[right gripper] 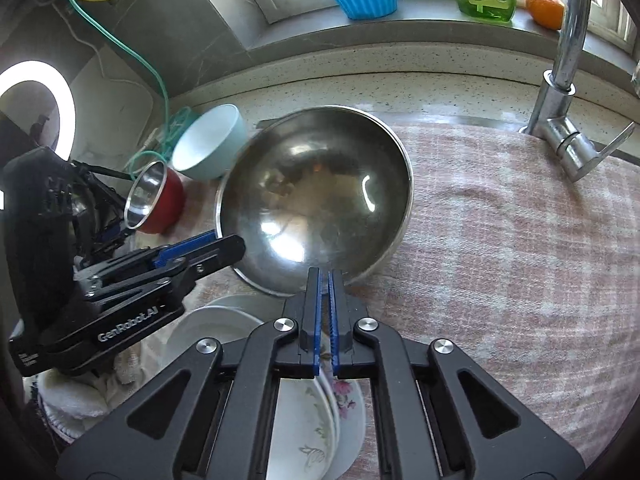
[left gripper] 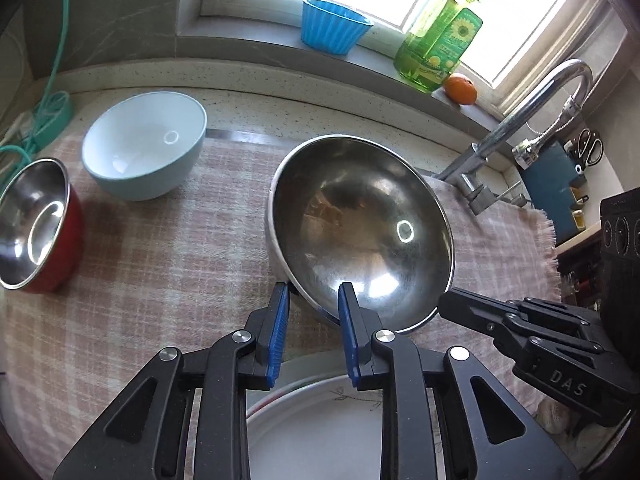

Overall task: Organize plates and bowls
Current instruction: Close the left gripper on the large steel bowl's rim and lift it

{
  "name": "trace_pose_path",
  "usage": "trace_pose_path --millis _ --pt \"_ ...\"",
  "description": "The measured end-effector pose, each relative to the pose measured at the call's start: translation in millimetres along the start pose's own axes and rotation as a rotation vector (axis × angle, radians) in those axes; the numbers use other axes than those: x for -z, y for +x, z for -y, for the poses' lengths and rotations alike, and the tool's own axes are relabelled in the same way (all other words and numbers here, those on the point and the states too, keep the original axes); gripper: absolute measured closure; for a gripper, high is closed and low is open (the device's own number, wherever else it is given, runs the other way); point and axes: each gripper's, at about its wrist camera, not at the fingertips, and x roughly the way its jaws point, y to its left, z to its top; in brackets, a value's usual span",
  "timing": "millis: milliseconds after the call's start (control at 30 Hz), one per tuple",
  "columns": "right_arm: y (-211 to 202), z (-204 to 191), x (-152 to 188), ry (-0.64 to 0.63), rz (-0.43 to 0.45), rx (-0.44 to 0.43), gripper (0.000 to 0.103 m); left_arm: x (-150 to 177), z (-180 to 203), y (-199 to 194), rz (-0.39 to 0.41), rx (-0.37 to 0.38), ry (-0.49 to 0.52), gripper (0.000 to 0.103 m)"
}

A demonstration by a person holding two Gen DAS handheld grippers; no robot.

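A large steel bowl (left gripper: 360, 224) is tilted above the pink checked cloth (left gripper: 168, 240); it also shows in the right wrist view (right gripper: 316, 196). My right gripper (right gripper: 325, 280) is shut on the bowl's near rim. My left gripper (left gripper: 314, 300) is open, its fingers straddling the bowl's near-left rim without gripping. A pale blue bowl (left gripper: 144, 144) and a small red steel-lined bowl (left gripper: 36, 224) stand on the cloth at the left. White plates (left gripper: 316, 424) lie under my grippers, some with flower patterns (right gripper: 316, 428).
A chrome tap (left gripper: 532, 120) rises at the right. On the window sill stand a blue ribbed cup (left gripper: 332, 26), a green soap bottle (left gripper: 440, 36) and an orange (left gripper: 461, 88). Green cable (left gripper: 48, 96) lies at the left. A ring light (right gripper: 36, 108) glows far left.
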Motion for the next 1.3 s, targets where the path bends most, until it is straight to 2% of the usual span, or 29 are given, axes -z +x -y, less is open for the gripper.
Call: trace_pose_path --millis 33,100,167,233,433,600,1067,1200,1300 --pt "-4.9 -0.5 1.4 -0.008 0.014 0.012 0.100 0.7 -2.9 -2.6 0.008 0.023 0.000 0.081" --pt "-12.0 4.1 0.8 0.000 0.035 0.036 0.100 0.2 -11.1 -6.2 0.020 0.003 0.000 0.081" --pt "-15.2 17.8 -4.2 0.057 0.042 0.011 0.088 -2.4 -25.0 -8.1 0.022 0.014 -0.061 0.081" --pt "-13.9 32.5 -11.8 0.111 0.037 -0.012 0.082 -5.8 -34.4 -8.0 0.019 0.033 -0.100 0.081" --pt "-7.5 57.0 -32.7 0.186 0.034 -0.056 0.082 -16.1 -39.8 -7.1 0.018 0.063 -0.148 0.077" --pt "0.3 53.4 -43.6 0.163 0.002 -0.063 0.082 -24.9 -43.8 3.2 -0.013 0.093 -0.192 0.077" --pt "15.5 61.7 -51.7 0.155 -0.047 -0.039 0.079 -34.7 -40.2 24.8 -0.079 0.065 -0.176 0.075" --pt "22.0 61.1 -51.6 0.148 -0.061 -0.032 0.079 -34.7 -37.7 28.6 -0.091 0.069 -0.166 0.078" --pt "22.8 62.4 -51.9 0.150 -0.065 -0.021 0.083 -34.8 -35.0 28.7 -0.090 0.063 -0.151 0.079"
